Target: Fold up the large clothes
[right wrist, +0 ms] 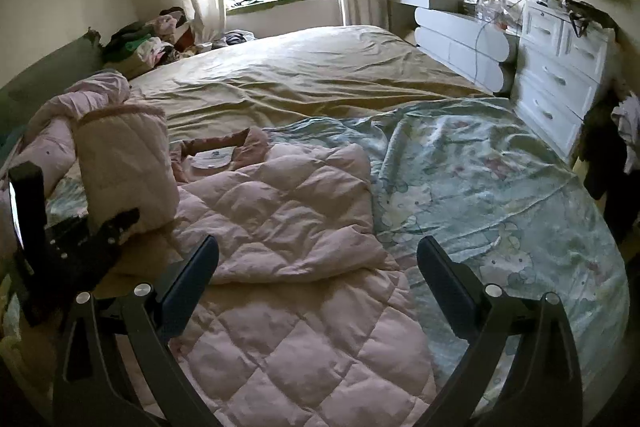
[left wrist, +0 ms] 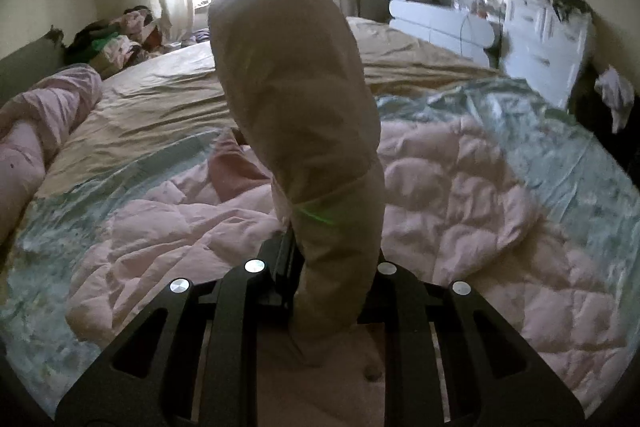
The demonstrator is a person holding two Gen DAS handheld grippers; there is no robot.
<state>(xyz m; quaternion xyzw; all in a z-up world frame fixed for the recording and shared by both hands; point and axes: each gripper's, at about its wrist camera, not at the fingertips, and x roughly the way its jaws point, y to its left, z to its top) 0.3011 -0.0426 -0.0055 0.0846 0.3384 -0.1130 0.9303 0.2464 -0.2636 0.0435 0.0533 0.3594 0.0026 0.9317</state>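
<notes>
A pink quilted jacket [right wrist: 288, 211] lies spread on the bed, collar towards the far side. My left gripper [left wrist: 320, 259] is shut on one of its sleeves [left wrist: 296, 99], which stands up in front of the left wrist camera and hides the fingertips. In the right wrist view that left gripper [right wrist: 120, 223] shows at the left edge with the lifted sleeve [right wrist: 124, 163] bunched above it. My right gripper [right wrist: 318, 255] hangs open over the jacket's lower half, with nothing between its fingers [right wrist: 196, 267].
The jacket rests on a green floral blanket [right wrist: 480, 179] over a tan sheet [right wrist: 304, 75]. Another pink garment [left wrist: 40, 123] lies at the left. A clothes pile [right wrist: 148, 43] sits by the window, a white dresser [right wrist: 560, 75] stands right of the bed.
</notes>
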